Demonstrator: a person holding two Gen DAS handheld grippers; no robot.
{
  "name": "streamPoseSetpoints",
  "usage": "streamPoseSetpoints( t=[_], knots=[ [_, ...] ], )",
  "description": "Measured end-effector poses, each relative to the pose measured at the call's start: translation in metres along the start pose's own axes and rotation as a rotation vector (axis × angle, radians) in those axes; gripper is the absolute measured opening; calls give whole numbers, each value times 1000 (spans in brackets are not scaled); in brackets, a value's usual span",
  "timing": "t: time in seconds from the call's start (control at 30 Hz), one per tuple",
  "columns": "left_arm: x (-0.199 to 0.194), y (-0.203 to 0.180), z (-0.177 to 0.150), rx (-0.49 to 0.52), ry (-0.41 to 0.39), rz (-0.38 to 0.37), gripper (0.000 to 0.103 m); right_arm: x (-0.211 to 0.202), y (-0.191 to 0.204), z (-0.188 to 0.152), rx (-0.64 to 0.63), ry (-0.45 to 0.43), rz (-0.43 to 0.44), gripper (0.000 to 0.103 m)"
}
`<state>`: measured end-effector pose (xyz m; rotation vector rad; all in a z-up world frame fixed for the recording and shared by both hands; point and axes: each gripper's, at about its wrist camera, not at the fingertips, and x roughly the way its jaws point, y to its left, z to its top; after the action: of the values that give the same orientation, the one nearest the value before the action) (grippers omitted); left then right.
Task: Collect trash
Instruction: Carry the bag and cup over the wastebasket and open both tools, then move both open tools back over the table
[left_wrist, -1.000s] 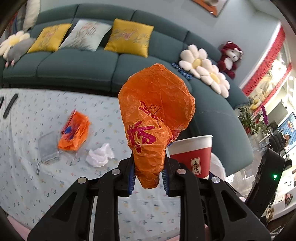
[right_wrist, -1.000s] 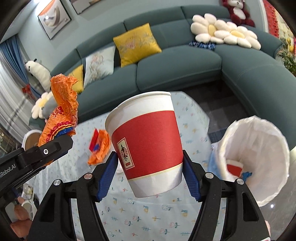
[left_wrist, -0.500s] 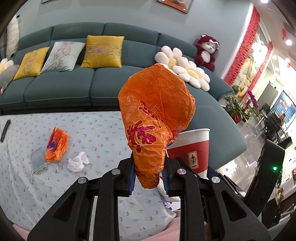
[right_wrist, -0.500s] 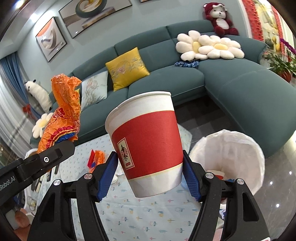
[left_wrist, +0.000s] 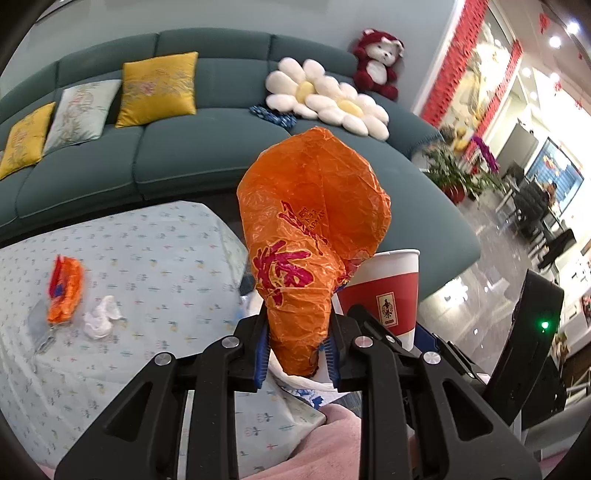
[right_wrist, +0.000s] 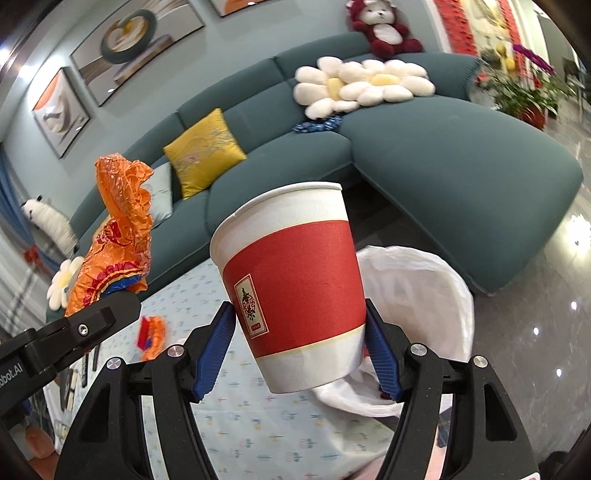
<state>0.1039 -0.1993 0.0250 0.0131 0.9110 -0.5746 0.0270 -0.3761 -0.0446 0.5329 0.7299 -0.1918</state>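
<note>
My left gripper (left_wrist: 297, 356) is shut on a crumpled orange plastic bag (left_wrist: 310, 236) and holds it upright in the air; the bag also shows in the right wrist view (right_wrist: 120, 236). My right gripper (right_wrist: 299, 349) is shut on a red and white paper cup (right_wrist: 295, 284), held tilted just in front of the white-lined trash bin (right_wrist: 417, 295). The cup shows behind the bag in the left wrist view (left_wrist: 384, 291). On the table lie an orange wrapper (left_wrist: 64, 291) and a white crumpled tissue (left_wrist: 101, 321).
The table has a light floral cloth (left_wrist: 155, 266). A teal sofa (left_wrist: 177, 155) with yellow cushions curves behind it. A clear plastic scrap (left_wrist: 40, 328) lies by the orange wrapper. Glossy floor (right_wrist: 546, 332) is to the right.
Both grippers have swung right, away from the table's middle. The trash bin now sits close behind the cup. Both grips are unchanged.
</note>
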Motion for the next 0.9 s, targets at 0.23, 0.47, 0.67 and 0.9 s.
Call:
streamPoseSetpoints(
  t=[0.23, 0.47, 0.67, 0.9],
  knots=[
    [40, -19, -1, 7, 68, -26, 29, 21, -45, -2, 58, 34, -56, 66],
    [71, -33, 2, 7, 114, -9, 57, 42, -66, -3, 94, 67, -100, 68],
    [74, -30, 3, 0, 114, 7, 63, 51, -70, -5, 97, 81, -115, 68],
    [68, -5, 1, -58, 112, 24, 63, 50, -58, -10, 88, 85, -112, 68]
  ],
)
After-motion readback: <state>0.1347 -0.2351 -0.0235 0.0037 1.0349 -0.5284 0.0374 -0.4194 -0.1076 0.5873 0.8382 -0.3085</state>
